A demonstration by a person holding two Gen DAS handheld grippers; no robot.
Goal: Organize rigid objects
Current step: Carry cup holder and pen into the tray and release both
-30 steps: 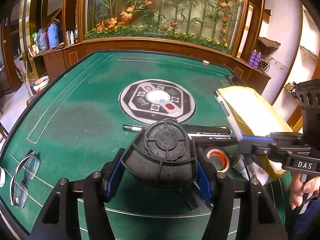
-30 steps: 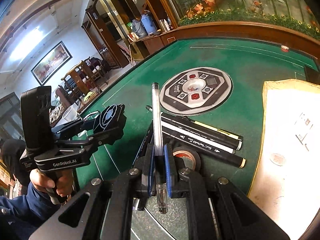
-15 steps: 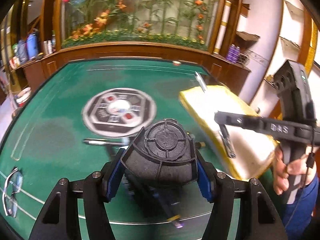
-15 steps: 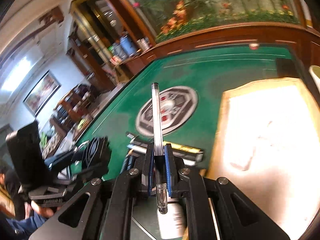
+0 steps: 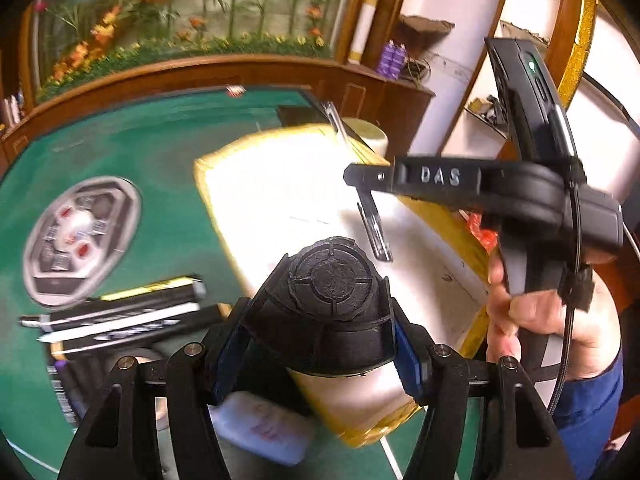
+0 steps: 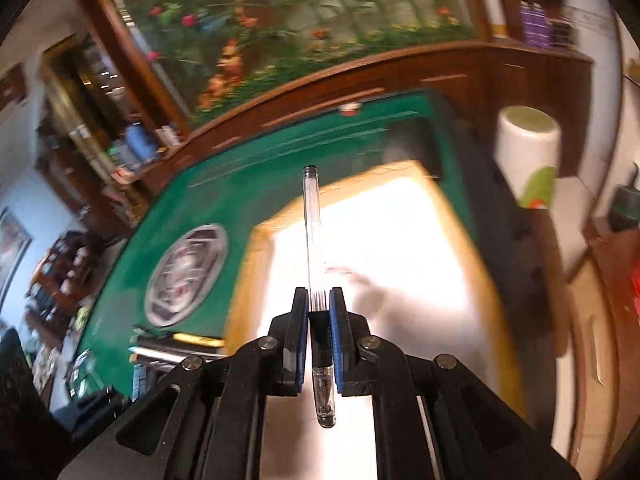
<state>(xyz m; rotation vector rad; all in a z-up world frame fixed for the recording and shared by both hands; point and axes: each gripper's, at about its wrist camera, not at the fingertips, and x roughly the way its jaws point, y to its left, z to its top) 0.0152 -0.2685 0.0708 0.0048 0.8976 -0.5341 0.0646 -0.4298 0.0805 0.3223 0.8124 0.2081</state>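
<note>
A green felt table (image 5: pixel 160 152) fills the foreground, framed by a dark wooden rim with a panel of painted flowers and bamboo (image 5: pixel 180 4) behind it. A round grey control disc (image 5: pixel 80 240) sits mid-table, and a wide yellow-edged tray (image 5: pixel 280 200) with a pale floor lies toward the table's right side. Between the disc and the near edge, just left of the tray, several black markers (image 5: pixel 120 316) lie side by side. The left gripper (image 5: pixel 320 340) clasps a round black ribbed object (image 5: pixel 324 304) between its blue pads, held above the tray's near end. The right gripper (image 6: pixel 319 336) pinches a clear pen (image 6: pixel 312 240) tight, the barrel pointing forward over the tray. A hand (image 5: pixel 548 316) grasps that gripper's handle. A white cup (image 6: pixel 528 152) stands past the table's far right corner.
</note>
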